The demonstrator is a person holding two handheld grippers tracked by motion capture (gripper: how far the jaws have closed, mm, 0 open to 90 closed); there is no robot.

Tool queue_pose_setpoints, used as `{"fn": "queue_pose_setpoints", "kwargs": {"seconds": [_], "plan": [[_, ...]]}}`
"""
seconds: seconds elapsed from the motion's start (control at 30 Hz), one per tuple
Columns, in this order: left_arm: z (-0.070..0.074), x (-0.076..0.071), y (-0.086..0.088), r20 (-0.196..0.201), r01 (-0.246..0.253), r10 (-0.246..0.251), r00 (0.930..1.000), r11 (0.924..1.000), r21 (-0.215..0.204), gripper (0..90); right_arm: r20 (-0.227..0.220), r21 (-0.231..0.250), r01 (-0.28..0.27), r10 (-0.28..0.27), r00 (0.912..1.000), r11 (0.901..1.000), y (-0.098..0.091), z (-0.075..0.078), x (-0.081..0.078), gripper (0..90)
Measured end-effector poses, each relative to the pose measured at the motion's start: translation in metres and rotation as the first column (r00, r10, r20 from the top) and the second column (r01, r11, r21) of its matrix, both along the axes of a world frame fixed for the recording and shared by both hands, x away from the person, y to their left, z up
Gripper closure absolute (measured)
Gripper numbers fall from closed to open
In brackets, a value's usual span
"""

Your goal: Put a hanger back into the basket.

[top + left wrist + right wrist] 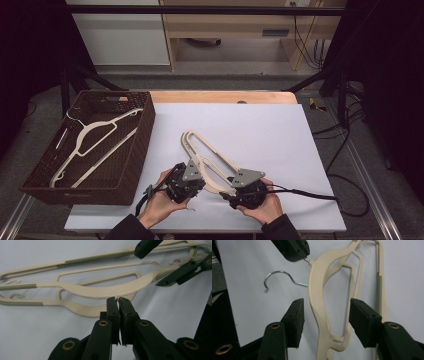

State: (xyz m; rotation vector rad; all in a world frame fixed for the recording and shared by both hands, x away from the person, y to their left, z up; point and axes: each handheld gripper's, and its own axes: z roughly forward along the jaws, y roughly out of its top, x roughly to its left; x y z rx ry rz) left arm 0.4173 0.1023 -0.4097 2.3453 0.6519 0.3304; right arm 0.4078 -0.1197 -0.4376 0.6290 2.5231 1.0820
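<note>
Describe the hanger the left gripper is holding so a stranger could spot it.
On the white sheet right of the wicker basket, two cream hangers lie stacked. It is the upper hanger, pinched at its neck by the left gripper; the lower hanger's metal hook lies free.

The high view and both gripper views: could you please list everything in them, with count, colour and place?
Hangers on the sheet: two, beige plastic, stacked between the two grippers; a metal hook lies beside them.
Hanger in the basket: one, off-white, lying flat inside.
Basket: one, dark brown wicker, at the table's left.
Sheet: one, pale grey-white, covering most of the table.
Table: one, light wood, its far edge showing beyond the sheet.
Left gripper: one, black, fingers shut on the top hanger's neck.
Right gripper: one, black, fingers open on either side of a hanger's shoulder, not pressing it.
Hands: two, holding the grippers at the near edge.
</note>
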Motion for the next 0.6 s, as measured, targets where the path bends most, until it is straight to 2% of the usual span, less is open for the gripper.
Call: {"fn": "queue_pose_setpoints", "kwargs": {"seconds": [0.17,0.2,0.23,0.27,0.3,0.37,0.4,0.5,0.53,0.57,0.6], "plan": [[0.002,-0.001,0.0,-0.004,0.002,-0.002,1.0,1.0,-0.005,87.4,0.025,-0.046,-0.007,0.008,0.9997,0.9989,0.009,-0.007,0.001,50.9],[0.002,-0.001,0.0,-0.005,0.0,0.0,1.0,1.0,-0.007,87.4,0.044,-0.081,-0.012,0.016,0.9989,0.9967,0.013,-0.01,0.001,56.8],[0.002,-0.001,0.0,-0.005,0.0,0.0,1.0,1.0,-0.007,87.3,0.044,-0.081,-0.012,0.016,0.9989,0.9967,0.013,-0.01,0.001,56.8],[0.002,-0.002,0.0,-0.004,-0.001,0.001,1.0,1.0,-0.008,87.3,0.059,-0.09,-0.014,0.019,0.998,0.9958,0.015,-0.012,0.001,64.3],[0.002,-0.002,0.0,-0.004,-0.001,0.001,1.0,1.0,-0.008,87.3,0.059,-0.09,-0.014,0.019,0.998,0.9958,0.015,-0.012,0.001,64.3],[0.002,-0.002,0.0,0.001,-0.004,0.004,1.0,1.0,-0.008,87.1,0.061,-0.089,-0.021,0.027,0.9978,0.9958,0.015,-0.013,-0.001,74.8],[0.002,-0.002,0.0,0.003,-0.006,0.006,1.0,0.9999,-0.015,87.0,0.066,-0.091,-0.028,0.034,0.9973,0.9954,0.015,-0.012,-0.001,75.1],[0.005,-0.003,0.002,0.001,-0.001,0.001,1.0,0.999,-0.044,85.7,0.07,-0.099,-0.044,0.051,0.9962,0.9941,0.013,-0.011,-0.002,76.4],[0.01,-0.003,0.006,0.007,0.009,-0.008,0.9999,0.997,-0.077,83.3,0.076,-0.105,-0.041,0.049,0.9959,0.9936,0.013,-0.01,-0.003,76.7],[0.01,-0.003,0.006,0.007,0.009,-0.008,0.9999,0.997,-0.077,78.3,0.076,-0.105,-0.041,0.049,0.9959,0.9936,0.013,-0.01,-0.003,76.7],[0.013,-0.003,0.008,0.013,0.006,-0.004,0.9999,0.9934,-0.115,78.3,0.079,-0.1,-0.032,0.04,0.996,0.9945,0.012,-0.009,-0.003,77.0]]}}
